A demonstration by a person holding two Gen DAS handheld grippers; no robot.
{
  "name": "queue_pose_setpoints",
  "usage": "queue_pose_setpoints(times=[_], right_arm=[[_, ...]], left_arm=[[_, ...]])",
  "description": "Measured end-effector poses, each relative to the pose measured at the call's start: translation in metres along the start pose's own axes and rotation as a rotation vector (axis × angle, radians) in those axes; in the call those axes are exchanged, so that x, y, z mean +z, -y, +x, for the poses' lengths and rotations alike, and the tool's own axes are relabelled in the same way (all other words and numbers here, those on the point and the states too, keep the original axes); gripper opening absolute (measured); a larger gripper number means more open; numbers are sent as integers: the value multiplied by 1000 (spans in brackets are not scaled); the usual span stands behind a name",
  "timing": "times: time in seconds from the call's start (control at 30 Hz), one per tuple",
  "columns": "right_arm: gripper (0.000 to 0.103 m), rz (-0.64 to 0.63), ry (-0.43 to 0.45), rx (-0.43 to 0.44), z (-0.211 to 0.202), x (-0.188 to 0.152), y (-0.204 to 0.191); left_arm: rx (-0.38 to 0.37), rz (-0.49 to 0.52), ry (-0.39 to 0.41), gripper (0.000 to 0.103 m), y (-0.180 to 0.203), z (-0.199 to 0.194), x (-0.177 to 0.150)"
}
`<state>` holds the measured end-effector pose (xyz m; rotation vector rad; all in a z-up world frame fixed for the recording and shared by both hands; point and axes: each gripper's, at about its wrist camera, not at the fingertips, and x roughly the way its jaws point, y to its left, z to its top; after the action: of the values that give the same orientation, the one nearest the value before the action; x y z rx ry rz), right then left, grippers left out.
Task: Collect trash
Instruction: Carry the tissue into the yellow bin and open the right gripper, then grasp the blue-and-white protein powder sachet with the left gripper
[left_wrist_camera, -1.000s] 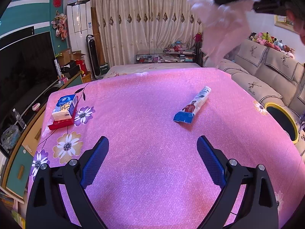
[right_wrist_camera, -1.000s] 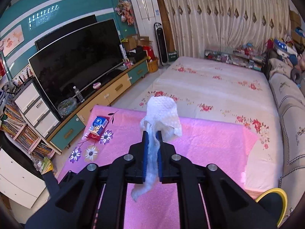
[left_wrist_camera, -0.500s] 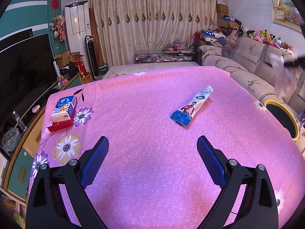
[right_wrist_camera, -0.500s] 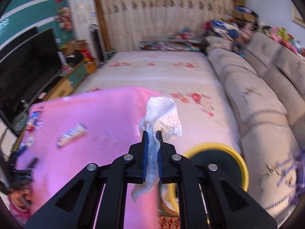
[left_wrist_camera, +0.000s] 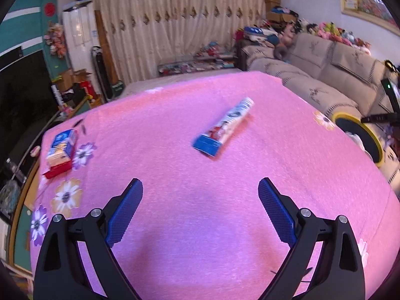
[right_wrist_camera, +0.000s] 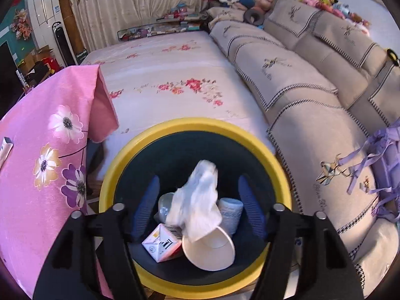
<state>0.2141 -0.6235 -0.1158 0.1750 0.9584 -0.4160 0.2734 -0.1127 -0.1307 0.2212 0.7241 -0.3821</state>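
- Tissue (right_wrist_camera: 197, 200) loose between my right gripper's (right_wrist_camera: 198, 207) jaws, which just opened; pads clear of it, above bin (right_wrist_camera: 272, 160).
- My left gripper (left_wrist_camera: 200, 207) spread wide over pink cloth (left_wrist_camera: 175, 125); wrapper (left_wrist_camera: 225, 127) lies ahead, untouched.

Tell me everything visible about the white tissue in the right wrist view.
The tissue is a crumpled white sheet of soft, thin paper, slightly blurred. It hangs upright between the right gripper's blue fingers, whose jaws have just been opening and stand clear of it on both sides. It sits over the yellow-rimmed bin, above a paper cup, a small carton and other trash. Whether it touches them yet is unclear.
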Motion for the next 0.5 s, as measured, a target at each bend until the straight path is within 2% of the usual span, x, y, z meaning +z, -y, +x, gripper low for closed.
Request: queue_pose_setpoints(times=[0.1, 0.27, 0.5], right_arm=[[66, -8, 30, 15, -13, -1, 0], [67, -23, 44, 53, -25, -1, -5], [67, -29, 47, 104, -31, -2, -18]], left_arm=[[-42, 35, -36, 92, 8, 12, 10], [-71, 86, -16, 92, 15, 29, 37], [-140, 75, -75, 92, 14, 74, 73]])
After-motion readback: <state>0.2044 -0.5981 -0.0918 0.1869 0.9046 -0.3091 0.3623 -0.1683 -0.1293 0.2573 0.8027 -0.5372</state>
